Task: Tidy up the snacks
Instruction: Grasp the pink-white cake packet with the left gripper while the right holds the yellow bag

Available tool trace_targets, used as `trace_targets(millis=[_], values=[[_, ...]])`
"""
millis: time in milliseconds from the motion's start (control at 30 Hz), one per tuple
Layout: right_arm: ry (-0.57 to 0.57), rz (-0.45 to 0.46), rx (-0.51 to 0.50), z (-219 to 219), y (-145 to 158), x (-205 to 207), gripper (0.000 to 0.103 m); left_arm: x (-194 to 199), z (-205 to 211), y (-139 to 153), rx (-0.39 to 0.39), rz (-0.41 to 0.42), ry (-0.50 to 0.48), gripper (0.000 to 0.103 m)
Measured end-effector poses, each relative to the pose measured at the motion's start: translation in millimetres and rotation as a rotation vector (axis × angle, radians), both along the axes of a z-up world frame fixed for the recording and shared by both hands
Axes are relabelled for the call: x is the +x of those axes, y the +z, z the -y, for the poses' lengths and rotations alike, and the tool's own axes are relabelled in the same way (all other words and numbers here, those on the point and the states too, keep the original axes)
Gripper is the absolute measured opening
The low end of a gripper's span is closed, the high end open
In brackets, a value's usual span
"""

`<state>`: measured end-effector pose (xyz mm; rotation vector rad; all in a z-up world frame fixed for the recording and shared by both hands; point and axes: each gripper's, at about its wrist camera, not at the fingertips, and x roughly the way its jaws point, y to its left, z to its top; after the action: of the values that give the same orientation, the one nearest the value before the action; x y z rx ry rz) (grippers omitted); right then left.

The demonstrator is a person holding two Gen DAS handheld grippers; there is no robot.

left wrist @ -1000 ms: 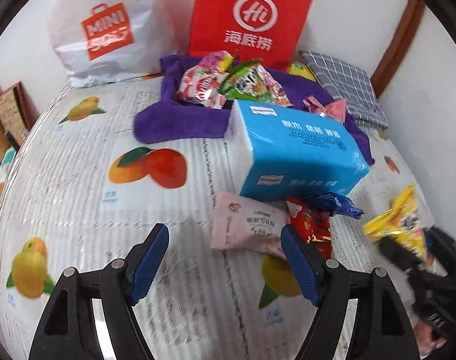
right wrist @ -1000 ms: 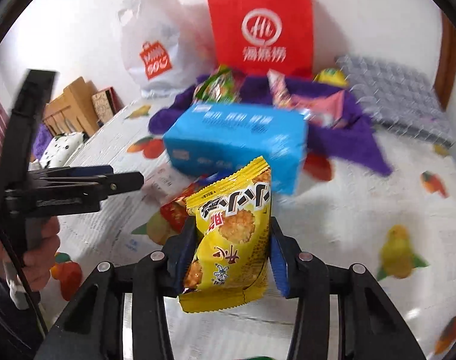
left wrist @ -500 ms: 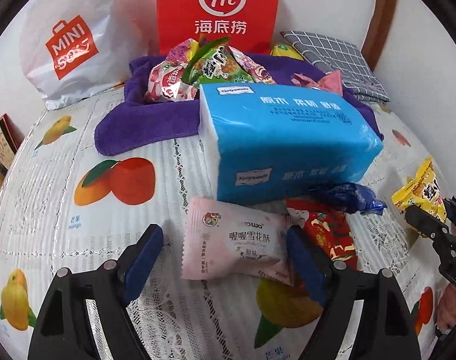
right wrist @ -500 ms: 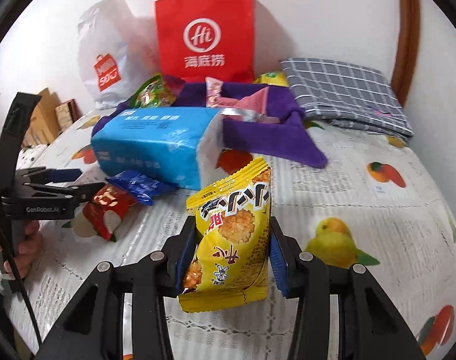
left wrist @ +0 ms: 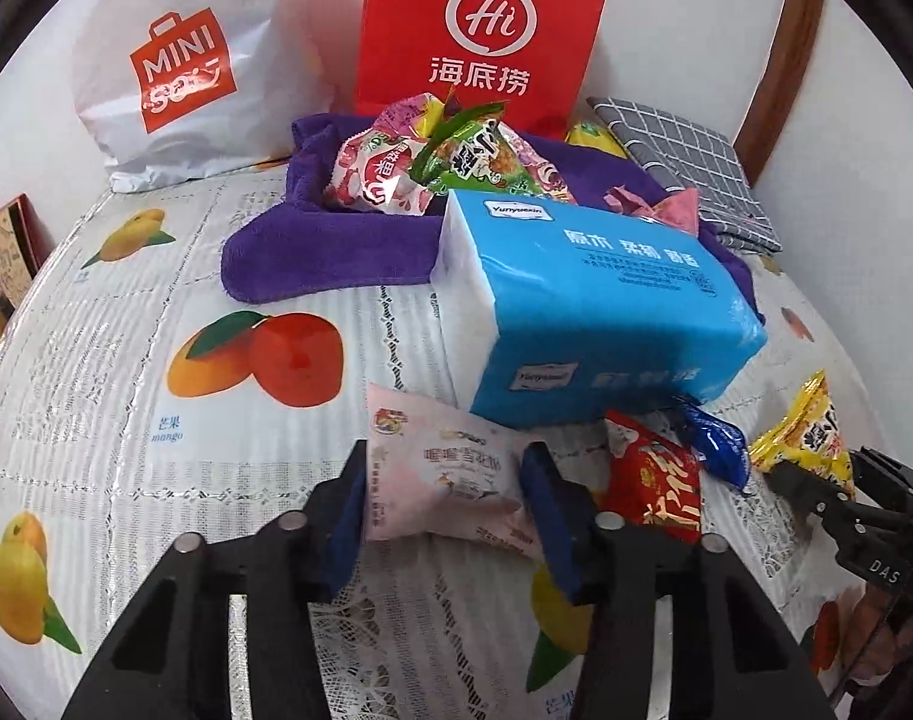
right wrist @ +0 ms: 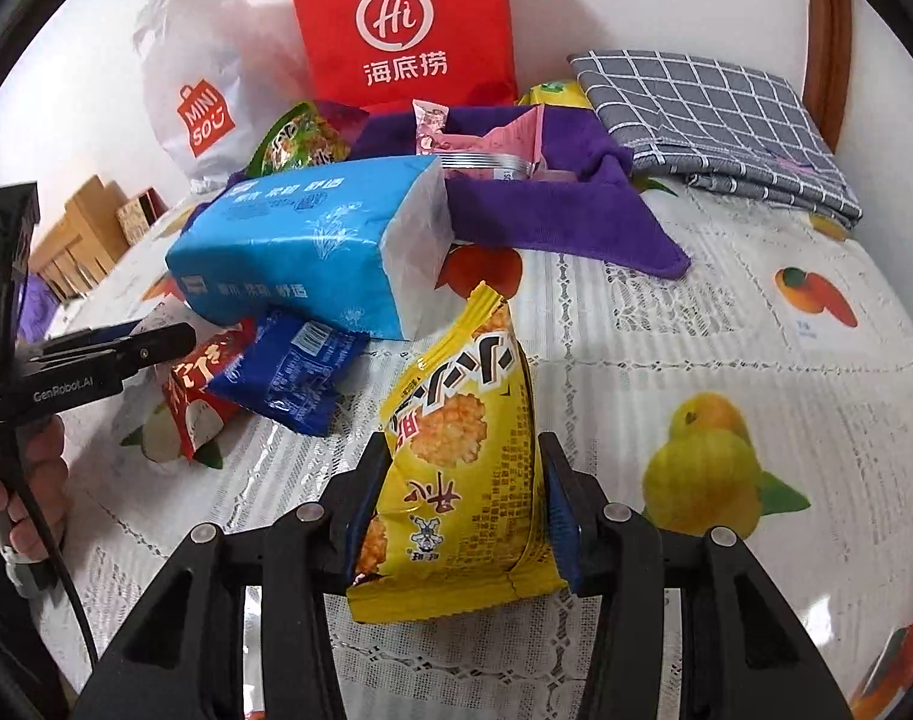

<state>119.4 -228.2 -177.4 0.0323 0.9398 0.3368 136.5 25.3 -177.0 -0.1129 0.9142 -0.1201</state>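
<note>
Left hand-held gripper [left wrist: 441, 498], lower centre of its frame – jaws just closing, blue pads now against both ends of the pink snack packet [left wrist: 450, 474], which lies on the fruit-print desk [left wrist: 126, 360] below the blue tissue pack [left wrist: 588, 306]. Right hand-held gripper [right wrist: 465, 498], lower centre – clamped on the upright yellow cracker bag [right wrist: 462, 456]. Red packet [left wrist: 657, 480] and blue wrapper [left wrist: 717, 444] lie just beside the pink packet, right of centre.

glossy foil yellow snack packet [right wrist: 456, 468], plush purple towel [left wrist: 312, 252]
</note>
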Motion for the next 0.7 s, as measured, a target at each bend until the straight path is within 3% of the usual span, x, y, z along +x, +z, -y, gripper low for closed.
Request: trace_targets(millis=[267, 467, 700], values=[[-0.037, 0.013, -0.017, 2.2, 4.2, -1.3, 0.047, -5.0, -2.7, 2.5, -0.046, 0.011, -0.01, 0.035], [-0.122, 0.063, 0.001, 15.8, 17.6, -9.9, 0.047, -10.0, -7.6, 11.6, -0.1, 0.042, -0.019, 0.035], [-0.123, 0.095, 0.003, 11.0, 38.3, -24.1, 0.047, -12.5, -7.1, 15.8, -0.141, 0.049, -0.041, 0.035]])
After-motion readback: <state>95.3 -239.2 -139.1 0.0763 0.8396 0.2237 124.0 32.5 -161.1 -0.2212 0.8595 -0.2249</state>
